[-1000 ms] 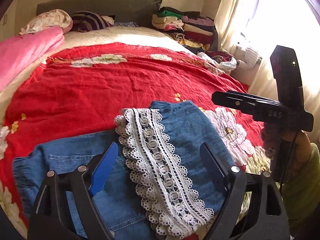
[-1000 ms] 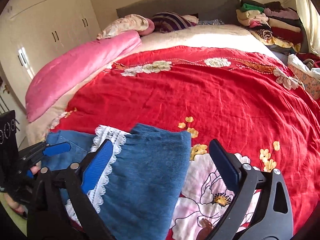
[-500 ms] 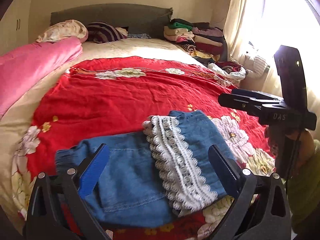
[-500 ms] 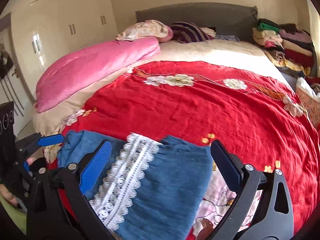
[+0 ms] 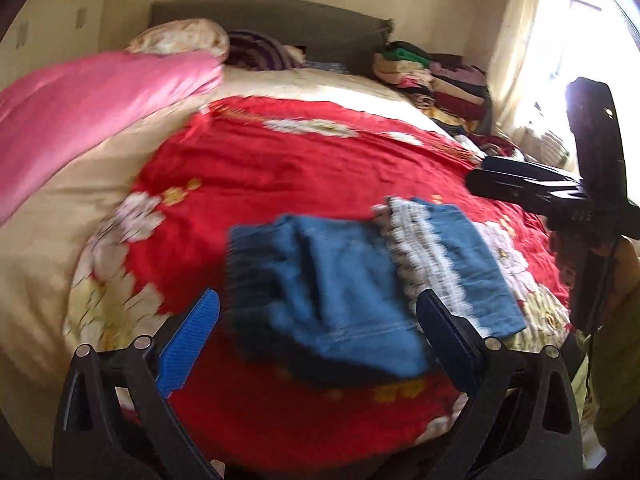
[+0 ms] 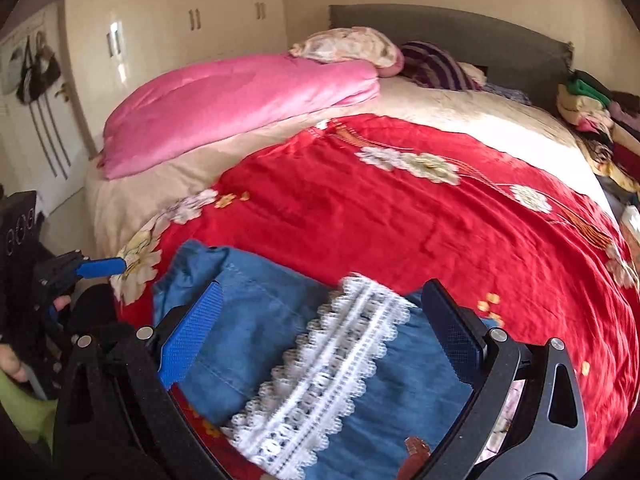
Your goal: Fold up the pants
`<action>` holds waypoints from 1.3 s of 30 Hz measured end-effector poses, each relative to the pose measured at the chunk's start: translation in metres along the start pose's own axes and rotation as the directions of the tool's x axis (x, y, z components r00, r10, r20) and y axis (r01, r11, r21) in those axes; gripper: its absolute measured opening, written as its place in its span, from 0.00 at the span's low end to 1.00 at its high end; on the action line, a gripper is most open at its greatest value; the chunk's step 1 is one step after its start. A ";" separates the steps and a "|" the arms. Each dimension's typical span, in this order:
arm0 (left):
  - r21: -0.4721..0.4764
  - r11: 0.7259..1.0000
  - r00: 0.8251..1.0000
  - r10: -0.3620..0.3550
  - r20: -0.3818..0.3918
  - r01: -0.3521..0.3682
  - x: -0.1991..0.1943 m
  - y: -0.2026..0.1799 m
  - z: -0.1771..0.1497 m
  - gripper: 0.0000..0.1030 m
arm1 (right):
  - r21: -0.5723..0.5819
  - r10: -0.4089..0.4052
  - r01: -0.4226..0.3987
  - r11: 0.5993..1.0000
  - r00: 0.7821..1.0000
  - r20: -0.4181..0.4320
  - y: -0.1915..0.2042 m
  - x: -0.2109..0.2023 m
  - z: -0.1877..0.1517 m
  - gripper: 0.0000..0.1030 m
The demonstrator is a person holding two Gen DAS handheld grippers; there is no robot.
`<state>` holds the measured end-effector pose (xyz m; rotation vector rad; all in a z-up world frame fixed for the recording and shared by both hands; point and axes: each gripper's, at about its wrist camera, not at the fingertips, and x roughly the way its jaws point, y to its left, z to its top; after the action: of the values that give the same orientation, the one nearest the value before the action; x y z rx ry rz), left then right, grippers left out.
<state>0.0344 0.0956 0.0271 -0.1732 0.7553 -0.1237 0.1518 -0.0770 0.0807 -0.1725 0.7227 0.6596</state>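
The folded blue pants (image 6: 256, 332), a white lace band (image 6: 320, 376) across them, lay on the red bedspread (image 6: 400, 216) near the bed's foot edge. The left tongs (image 5: 316, 344) and the right tongs (image 6: 320, 332) both stood wide apart above them, holding nothing.

My left tool (image 5: 316, 322), jaws spread wide and empty, hangs above the folded denim pants (image 5: 360, 280) with a white lace band (image 5: 428, 256), lying on the red floral bedspread (image 5: 300, 176); right tool (image 5: 532, 192) alongside.
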 end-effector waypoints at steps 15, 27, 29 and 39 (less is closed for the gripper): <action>-0.219 0.966 0.987 -0.152 -0.047 0.139 0.006 0.055 -0.044 0.95 | -0.124 0.124 -0.144 0.982 0.980 -0.152 0.071 0.074 0.013 0.91; -0.315 0.900 0.939 -0.338 -0.064 0.302 0.042 0.040 -0.056 0.63 | -0.162 0.182 -0.231 0.959 0.945 -0.272 0.095 0.122 0.021 0.91; -0.333 0.892 0.936 -0.346 -0.069 0.306 0.049 0.041 -0.056 0.62 | -0.177 0.183 -0.241 0.954 0.939 -0.291 0.101 0.130 0.022 0.91; -0.366 0.875 0.926 -0.368 -0.084 0.315 0.069 0.043 -0.055 0.61 | -0.192 0.214 -0.310 0.931 0.891 -0.400 0.121 0.174 0.013 0.87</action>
<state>0.0484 0.1198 -0.0678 -0.6442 0.8898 -0.3454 0.1817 0.1094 -0.0159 -0.4492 1.0405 0.9970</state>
